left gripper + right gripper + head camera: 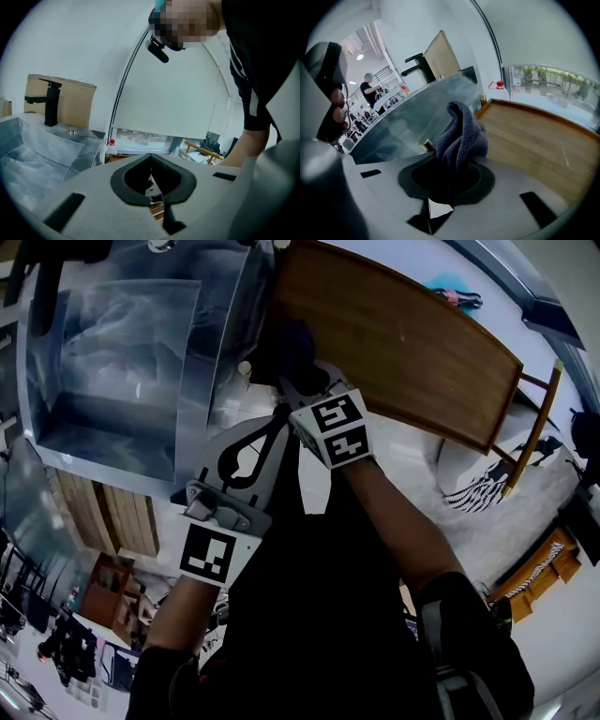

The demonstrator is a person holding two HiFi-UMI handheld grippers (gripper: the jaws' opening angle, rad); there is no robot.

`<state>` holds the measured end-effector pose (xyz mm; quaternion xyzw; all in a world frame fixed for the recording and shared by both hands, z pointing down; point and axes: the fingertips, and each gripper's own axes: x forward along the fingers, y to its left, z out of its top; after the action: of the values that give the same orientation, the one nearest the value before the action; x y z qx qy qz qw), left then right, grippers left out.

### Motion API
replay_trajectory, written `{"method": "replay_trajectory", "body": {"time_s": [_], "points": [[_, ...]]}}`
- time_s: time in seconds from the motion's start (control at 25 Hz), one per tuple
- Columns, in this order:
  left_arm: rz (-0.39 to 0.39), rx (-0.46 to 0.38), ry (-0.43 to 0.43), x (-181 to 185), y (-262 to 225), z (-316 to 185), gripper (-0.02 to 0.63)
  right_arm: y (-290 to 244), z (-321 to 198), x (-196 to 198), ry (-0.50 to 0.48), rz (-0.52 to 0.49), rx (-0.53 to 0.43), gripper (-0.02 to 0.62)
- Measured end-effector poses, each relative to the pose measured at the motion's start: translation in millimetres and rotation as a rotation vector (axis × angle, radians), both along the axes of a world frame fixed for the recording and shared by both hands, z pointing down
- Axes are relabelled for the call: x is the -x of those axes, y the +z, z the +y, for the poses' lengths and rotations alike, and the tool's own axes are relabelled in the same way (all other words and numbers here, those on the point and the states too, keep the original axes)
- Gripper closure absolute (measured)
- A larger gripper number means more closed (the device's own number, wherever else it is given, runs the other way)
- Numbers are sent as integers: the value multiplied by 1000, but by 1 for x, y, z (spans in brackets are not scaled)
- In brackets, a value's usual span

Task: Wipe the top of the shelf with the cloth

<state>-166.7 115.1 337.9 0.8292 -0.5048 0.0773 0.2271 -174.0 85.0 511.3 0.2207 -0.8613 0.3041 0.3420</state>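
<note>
The shelf's wooden top [403, 343] runs across the upper right of the head view, and it also lies ahead in the right gripper view as the same wooden top [534, 140]. My right gripper [298, 381] is shut on a dark blue-grey cloth [295, 348], which bunches out of the right gripper [457, 164] as a folded cloth [461, 136] over the shelf's left end, beside the sink. I cannot tell if the cloth touches the wood. My left gripper [277, 423] sits just below the right one; the left gripper [151, 157] is shut with nothing in it.
A steel sink [122, 362] with a black faucet [50, 101] borders the shelf's left end. A cardboard box [70, 101] stands behind the faucet. A striped item [483, 486] and a wooden frame [534, 427] lie past the shelf's right end. A person [370, 84] stands far off.
</note>
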Motion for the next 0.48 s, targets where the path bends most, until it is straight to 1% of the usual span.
{"method": "replay_trajectory", "body": {"time_s": [0.2,0.48], "points": [[10,10,-11,11,4,9,588,10,3,7,4,25,7,518],[7,14,8,0,7,11,588,17,-1,-13,34,55,13,518]]}}
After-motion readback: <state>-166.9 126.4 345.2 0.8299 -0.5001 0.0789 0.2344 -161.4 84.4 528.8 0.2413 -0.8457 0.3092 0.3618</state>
